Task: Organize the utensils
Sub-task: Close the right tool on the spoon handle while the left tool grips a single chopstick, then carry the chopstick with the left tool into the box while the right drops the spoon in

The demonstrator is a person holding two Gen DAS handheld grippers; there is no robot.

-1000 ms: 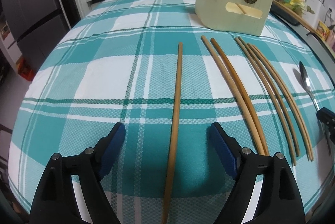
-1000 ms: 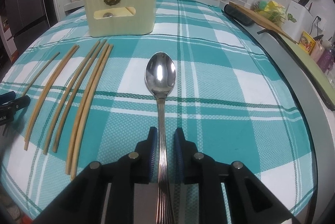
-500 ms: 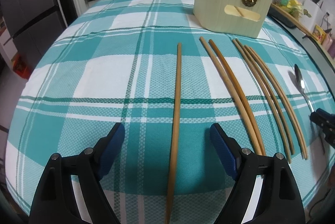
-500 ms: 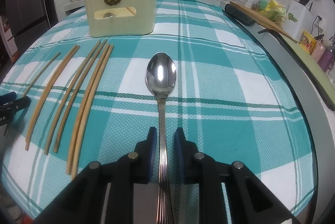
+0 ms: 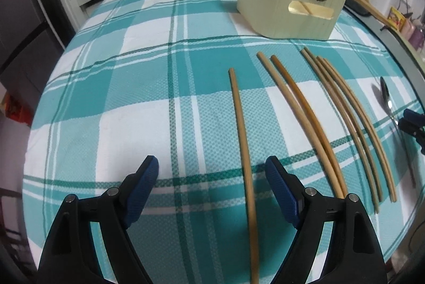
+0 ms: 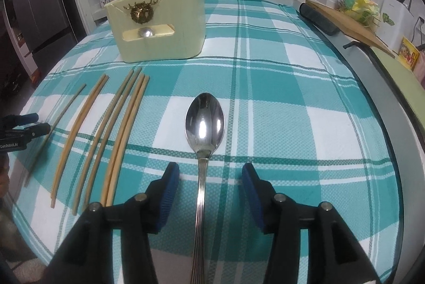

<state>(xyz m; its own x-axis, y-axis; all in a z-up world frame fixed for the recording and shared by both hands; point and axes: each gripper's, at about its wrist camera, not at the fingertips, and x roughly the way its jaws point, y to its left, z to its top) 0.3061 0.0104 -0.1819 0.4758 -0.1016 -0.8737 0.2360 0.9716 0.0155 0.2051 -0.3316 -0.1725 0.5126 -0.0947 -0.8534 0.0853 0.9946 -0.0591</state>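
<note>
1. The right gripper [image 6: 210, 179] is wide open, with its blue pads [image 6: 170, 181] clear of the spoon [image 6: 204, 124] on both sides. The spoon handle runs between them, and nothing is gripped.
2. The spoon lies flat on the checked cloth [image 6: 279, 103], bowl up and pointing toward the holder [image 6: 159, 24].
3. The left gripper [image 5: 211, 176] is also wide open and holds nothing. A single chopstick [image 5: 243, 140] lies between its fingers, nearer the right pad [image 5: 279, 183]; I cannot tell whether they touch.
4. Just right of that chopstick lie two more chopsticks [image 5: 305, 114] as a pair, then a group of four [image 5: 353, 119]. All of them point toward the holder.
5. The cream holder stands at the far end of the cloth, beyond the chopstick tips. It bears a brass stag-head badge [image 6: 140, 12] above a slot in which a metal spoon bowl [image 6: 145, 32] shows.
6. In the right view, the left gripper's body reads "GenRobot.AI" [image 6: 9, 146].
</note>
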